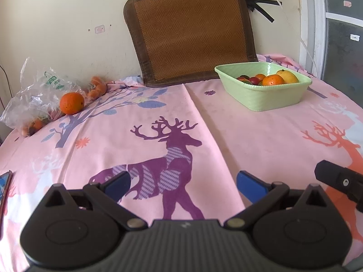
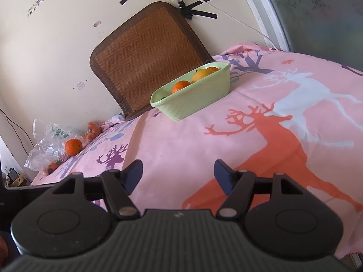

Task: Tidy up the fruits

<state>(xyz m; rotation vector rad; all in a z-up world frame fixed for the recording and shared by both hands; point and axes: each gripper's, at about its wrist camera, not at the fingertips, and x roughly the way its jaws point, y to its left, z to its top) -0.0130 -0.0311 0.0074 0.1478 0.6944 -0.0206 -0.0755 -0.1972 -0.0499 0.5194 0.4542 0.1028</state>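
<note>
A light green basket (image 1: 267, 99) stands at the far right of the pink table and holds several fruits, among them an orange (image 1: 273, 80) and a yellow fruit (image 1: 287, 76). It also shows in the right wrist view (image 2: 195, 99). A loose orange (image 1: 72, 103) lies at the far left beside a clear plastic bag (image 1: 34, 95) with more fruit inside; the orange also shows in the right wrist view (image 2: 73, 146). My left gripper (image 1: 182, 184) is open and empty over the purple deer. My right gripper (image 2: 179, 174) is open and empty, well short of the basket.
A brown woven mat (image 1: 192, 31) leans on the wall behind the table. Small orange fruits (image 1: 98, 87) lie by the wall near the bag. A phone (image 1: 4, 188) lies at the left edge. Part of the right gripper (image 1: 340, 181) shows at right. A white cable (image 2: 226, 11) hangs on the wall.
</note>
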